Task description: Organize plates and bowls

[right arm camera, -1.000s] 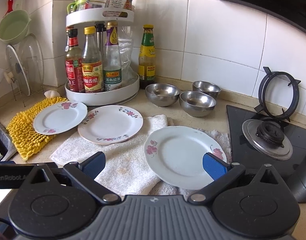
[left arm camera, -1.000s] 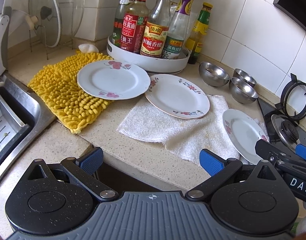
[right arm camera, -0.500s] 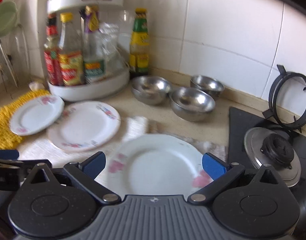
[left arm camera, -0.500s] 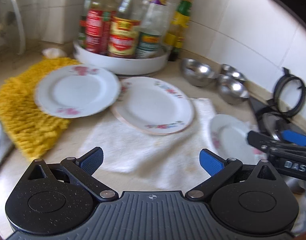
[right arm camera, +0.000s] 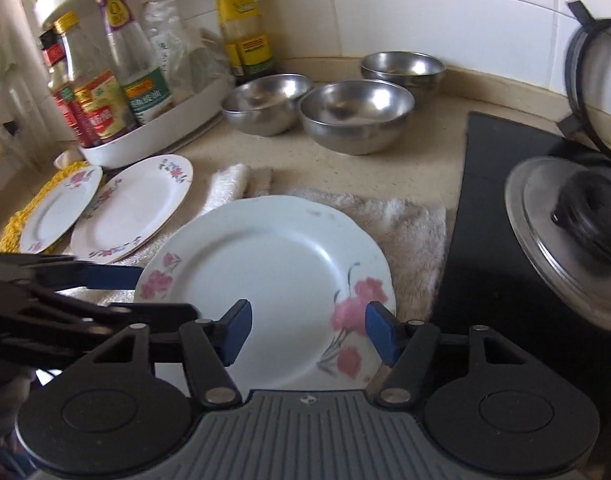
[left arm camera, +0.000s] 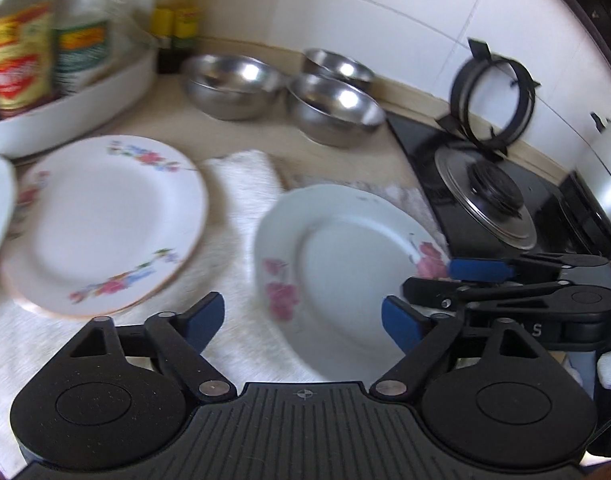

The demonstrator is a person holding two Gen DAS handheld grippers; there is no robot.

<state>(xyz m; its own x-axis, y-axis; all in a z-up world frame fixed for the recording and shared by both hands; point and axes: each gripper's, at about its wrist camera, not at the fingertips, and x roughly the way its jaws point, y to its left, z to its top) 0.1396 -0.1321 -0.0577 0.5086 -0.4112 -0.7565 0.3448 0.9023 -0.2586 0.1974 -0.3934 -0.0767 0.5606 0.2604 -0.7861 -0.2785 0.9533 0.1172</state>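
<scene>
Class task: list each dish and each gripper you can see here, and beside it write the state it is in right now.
Nearest plate: flat on white towel, not gripped.
Middle plate: flat, rim under the far plate.
Far plate: on yellow mat.
Three steel bowls: upright, empty, unstacked.
Left gripper: closing, pads clear of plate.
Right gripper: closing, over plate's edge.

Soft daylight fills both of my views, bright and a little washed out on the white wall tiles point(right arm camera: 445, 20). From my left wrist everything smears: the sauce bottles point(left arm camera: 21, 52) at ten o'clock and the floral plate point(left arm camera: 105, 224) are streaked with motion blur. My right wrist view is sharper, though the rose plate point(right arm camera: 265, 272) has soft edges. The steel bowls point(left arm camera: 337, 108) carry small white glints. The fisheye bends the tile lines and darkens the corners. My left claw point(left arm camera: 303, 320) stays crisp against the blur.
</scene>
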